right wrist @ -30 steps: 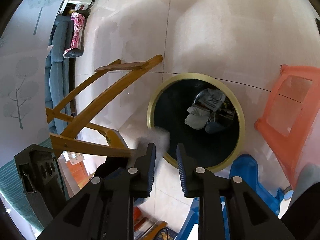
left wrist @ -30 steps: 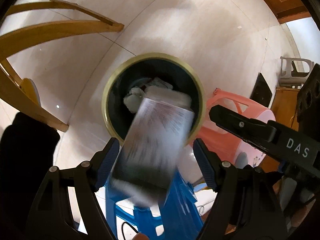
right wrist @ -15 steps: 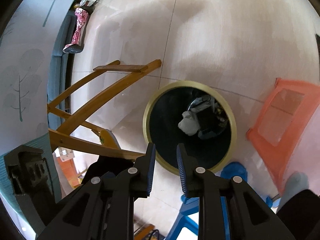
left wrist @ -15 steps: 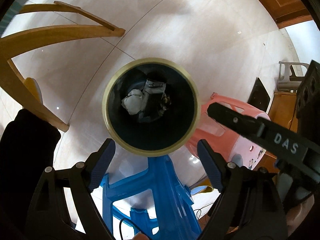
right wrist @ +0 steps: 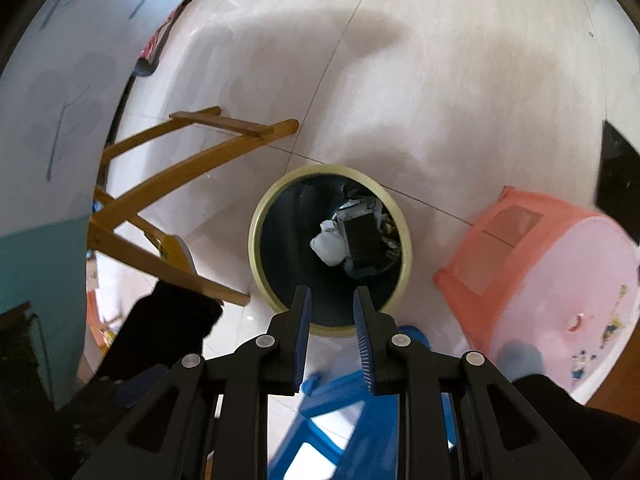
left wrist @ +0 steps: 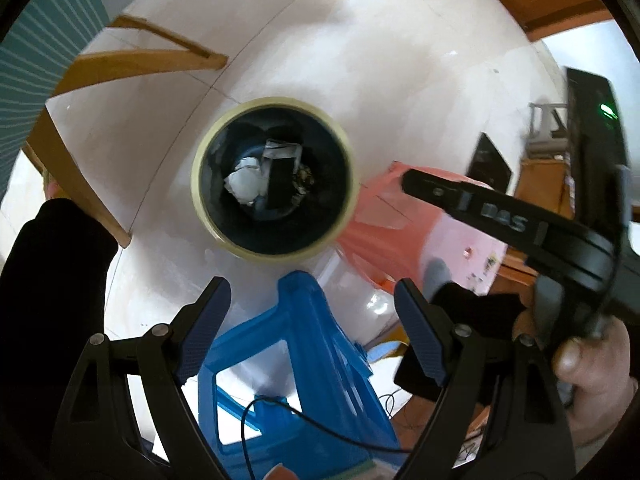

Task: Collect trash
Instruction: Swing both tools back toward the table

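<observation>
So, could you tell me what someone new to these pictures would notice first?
The round trash bin with its pale rim stands on the floor at the centre of both views, with crumpled white paper and a dark box lying at its bottom. The left gripper hangs wide open and empty above a blue plastic stool. A pink stool lies tipped on its side to the bin's right.

Glossy tiled floor (right wrist: 440, 92), wooden chair frame (right wrist: 192, 168), plastic stools (right wrist: 552, 264)
</observation>
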### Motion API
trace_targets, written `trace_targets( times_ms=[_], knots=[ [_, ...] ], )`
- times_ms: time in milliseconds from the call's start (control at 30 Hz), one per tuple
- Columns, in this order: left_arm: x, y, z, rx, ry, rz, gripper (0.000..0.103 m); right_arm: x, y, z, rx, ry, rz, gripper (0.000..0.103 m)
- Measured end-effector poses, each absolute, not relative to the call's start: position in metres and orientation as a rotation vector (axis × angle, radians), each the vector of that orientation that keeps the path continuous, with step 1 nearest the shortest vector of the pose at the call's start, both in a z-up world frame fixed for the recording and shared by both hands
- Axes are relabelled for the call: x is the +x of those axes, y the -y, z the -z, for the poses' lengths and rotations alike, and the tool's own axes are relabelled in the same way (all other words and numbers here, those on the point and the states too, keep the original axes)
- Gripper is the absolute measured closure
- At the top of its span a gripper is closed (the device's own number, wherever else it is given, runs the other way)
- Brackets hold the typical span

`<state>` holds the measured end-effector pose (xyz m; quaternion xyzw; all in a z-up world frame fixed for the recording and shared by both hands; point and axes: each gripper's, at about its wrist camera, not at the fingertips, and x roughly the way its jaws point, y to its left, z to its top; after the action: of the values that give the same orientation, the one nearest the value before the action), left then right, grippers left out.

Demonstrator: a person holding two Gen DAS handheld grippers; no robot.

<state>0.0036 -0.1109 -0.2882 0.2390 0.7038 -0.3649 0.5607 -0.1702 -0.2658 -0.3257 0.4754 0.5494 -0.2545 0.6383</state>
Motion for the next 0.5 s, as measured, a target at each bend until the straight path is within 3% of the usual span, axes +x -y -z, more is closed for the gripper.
trace_targets(
  times_ms=[233,500],
  knots=[
    [-0.018,0.091,0.219,0.524,-1.604,0.978,0.022,-0.175,0.242,0.266,0.993,-1.273,0.552,0.081],
    [-0.012,0.065,0.123,0.458,-1.399,1.064,0.022,-0.16,0.213,0.182,0.906,-1.185,0.502,0.081]
  ],
)
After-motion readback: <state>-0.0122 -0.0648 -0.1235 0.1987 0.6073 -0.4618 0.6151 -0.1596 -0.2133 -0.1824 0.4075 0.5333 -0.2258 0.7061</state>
